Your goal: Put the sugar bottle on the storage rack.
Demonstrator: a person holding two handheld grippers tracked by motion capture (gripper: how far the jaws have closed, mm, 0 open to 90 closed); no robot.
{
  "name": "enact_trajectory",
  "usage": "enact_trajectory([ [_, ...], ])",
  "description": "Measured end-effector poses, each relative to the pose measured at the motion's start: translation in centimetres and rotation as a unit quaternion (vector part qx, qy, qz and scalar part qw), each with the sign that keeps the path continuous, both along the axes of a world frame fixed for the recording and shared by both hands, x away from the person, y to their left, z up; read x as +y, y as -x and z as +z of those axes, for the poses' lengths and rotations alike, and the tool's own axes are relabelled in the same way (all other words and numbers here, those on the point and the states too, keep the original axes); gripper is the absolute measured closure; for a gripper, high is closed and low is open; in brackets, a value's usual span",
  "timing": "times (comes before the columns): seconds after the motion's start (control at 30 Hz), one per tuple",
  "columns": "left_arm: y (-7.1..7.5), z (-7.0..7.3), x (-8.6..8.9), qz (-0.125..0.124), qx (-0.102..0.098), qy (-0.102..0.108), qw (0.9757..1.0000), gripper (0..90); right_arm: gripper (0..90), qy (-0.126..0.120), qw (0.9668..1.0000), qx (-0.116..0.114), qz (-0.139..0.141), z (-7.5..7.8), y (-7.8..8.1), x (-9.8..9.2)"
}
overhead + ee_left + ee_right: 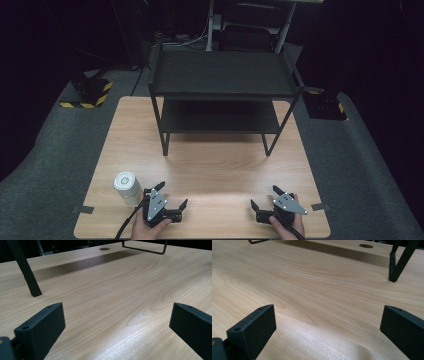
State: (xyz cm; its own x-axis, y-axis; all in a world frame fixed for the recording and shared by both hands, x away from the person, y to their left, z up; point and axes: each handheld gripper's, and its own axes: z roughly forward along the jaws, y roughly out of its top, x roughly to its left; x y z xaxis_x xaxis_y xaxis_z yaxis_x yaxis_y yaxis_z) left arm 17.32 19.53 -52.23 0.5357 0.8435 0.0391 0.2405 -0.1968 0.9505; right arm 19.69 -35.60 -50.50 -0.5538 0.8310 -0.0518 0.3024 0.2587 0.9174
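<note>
A white cylinder stands upright near the table's front left corner. Just right of it my left gripper rests low over the wood, jaws wide apart with nothing between them. My right gripper sits near the front right edge, also open and empty. In the left gripper view the left gripper frames bare wood between its two black jaws. In the right gripper view the right gripper shows the same wide gap over bare wood.
A black two-tier metal shelf stands at the back middle of the wooden table. Its legs appear ahead of both grippers. Grey carpet surrounds the table.
</note>
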Motion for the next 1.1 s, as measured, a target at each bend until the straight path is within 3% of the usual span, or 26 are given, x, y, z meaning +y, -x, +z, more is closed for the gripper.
enact_trajectory([
  [0.17, 0.0, 0.1, 0.0, 0.001, 0.001, -0.002, 1.0, 0.5, 0.1, -0.011, 0.9999, 0.005, 0.004, 0.0, -0.2, -0.4],
  [0.7, 0.1, 0.0, -0.1, -0.008, -0.007, -0.006, 0.9999, 0.4, 0.1, -0.009, 0.9999, -0.004, 0.009, -0.2, 0.0, -0.5],
  [0.97, 0.7, 0.9, 0.1, -0.018, -0.025, 0.002, 0.9995, 0.5, 0.1, -0.011, 0.9999, -0.004, 0.012, -0.3, 0.0, -0.6],
  [1.0, 1.1, 1.5, 0.2, -0.02, -0.037, 0.006, 0.9991, 0.5, 0.1, -0.011, 0.9999, -0.003, 0.012, -0.3, -0.1, -0.6],
  [1.1, 1.5, 2.2, 0.1, -0.012, -0.044, 0.0, 0.999, 0.5, 0.1, -0.011, 0.9999, -0.002, 0.013, -0.2, -0.1, -0.6],
])
